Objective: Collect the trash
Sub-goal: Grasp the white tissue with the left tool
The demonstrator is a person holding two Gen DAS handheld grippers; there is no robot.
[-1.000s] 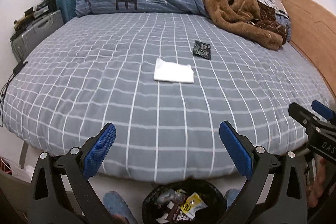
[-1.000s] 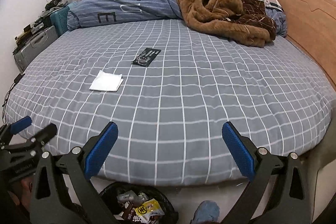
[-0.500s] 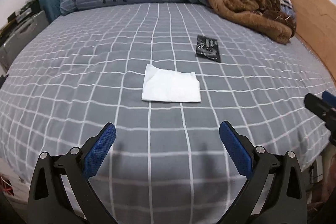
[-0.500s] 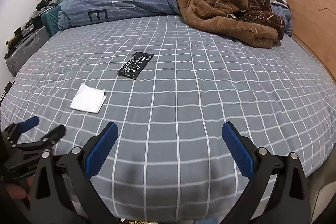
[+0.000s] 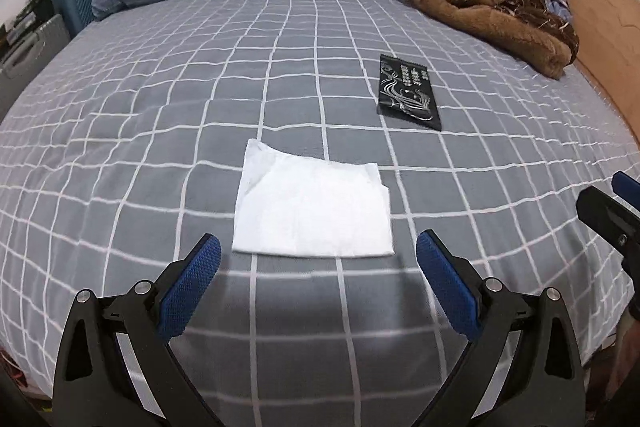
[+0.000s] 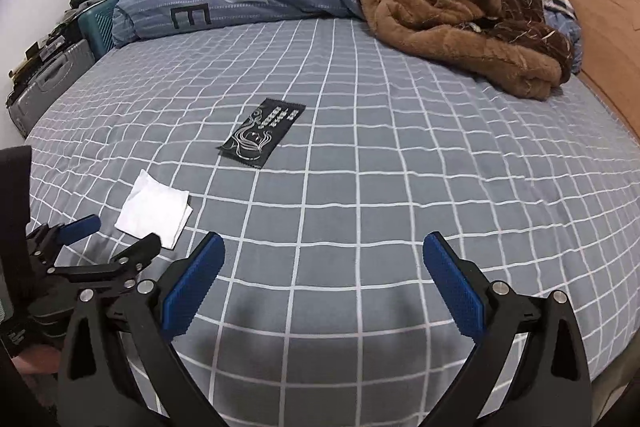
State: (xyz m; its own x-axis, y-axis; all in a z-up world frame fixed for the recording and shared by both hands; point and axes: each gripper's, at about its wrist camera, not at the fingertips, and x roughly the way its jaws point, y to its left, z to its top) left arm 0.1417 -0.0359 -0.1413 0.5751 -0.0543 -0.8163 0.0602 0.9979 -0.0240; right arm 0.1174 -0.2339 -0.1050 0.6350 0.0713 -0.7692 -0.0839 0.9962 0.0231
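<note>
Left gripper (image 5: pixel 318 257) and right gripper (image 6: pixel 323 261) both gaped empty; folded white paper tissue (image 5: pixel 314 205) looked light, limp: pinch its near edge against the grey checked bedsheet (image 5: pixel 120 131).

You moved the left gripper (image 5: pixel 318 267) forward over the bed (image 5: pixel 160 107) until its spread fingers sat just short of the white tissue (image 5: pixel 312 207), which had lain well ahead a second ago. The right gripper (image 6: pixel 323 269) also advanced, toward the black wrapper (image 6: pixel 262 133). The trash bin below the bed's edge dropped out of both views.
</note>
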